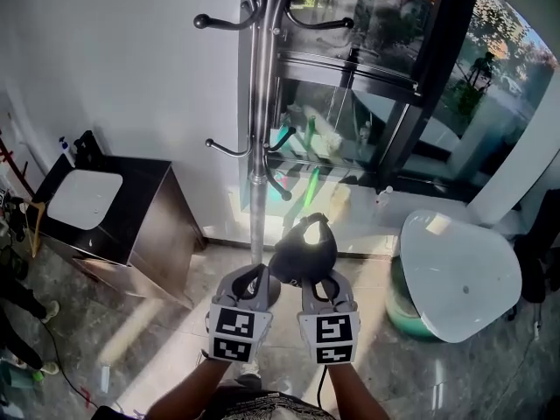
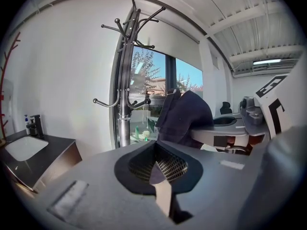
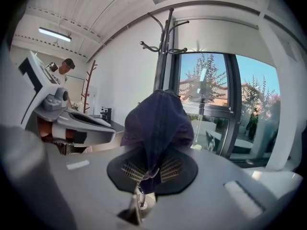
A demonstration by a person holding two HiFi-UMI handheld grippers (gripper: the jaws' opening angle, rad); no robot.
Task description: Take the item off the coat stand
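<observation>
Tiled floor, a big window [image 1: 394,68] behind, and the stand [image 1: 259,103] rising just ahead of your fingers. Your right gripper [image 1: 318,278] has its fingers nearly together, pinching a fold of the dark cap [image 1: 304,248]. The cap bunches up right above and ahead of those fingertips. The left gripper [image 1: 256,275] sits just beside it, left of the cap, with its fingers together and nothing between them. No hook touches the cap, so I'd say it's off the stand. What's left is bringing it away.

A few tips for that bit:
- **Grip:** the pinch is only on a bit of fabric, so hold it firm and don't let it slacken.
- **Path:** draw straight back toward yourself, away from the lower hooks ahead of the fingers, so the loose side can't catch on one.
- **Left gripper:** it isn't needed, so I'd leave it beside the right one, or bring it under the cap if the cap sags.

On the views:
- **Head view:** gives you both grippers side by side, the stand's pole just beyond them, and a black cabinet [image 1: 114,221] well off to the left of the left fingers. The pinch itself is hidden there, because the cap covers it.
- **Right gripper view:** shows the fabric running down between the fingers, plus a person [image 3: 64,67] far off to their left.
- **Left gripper view:** catches the cap side-on, to the right of its own fingers, and shows those fingers are empty.
</observation>
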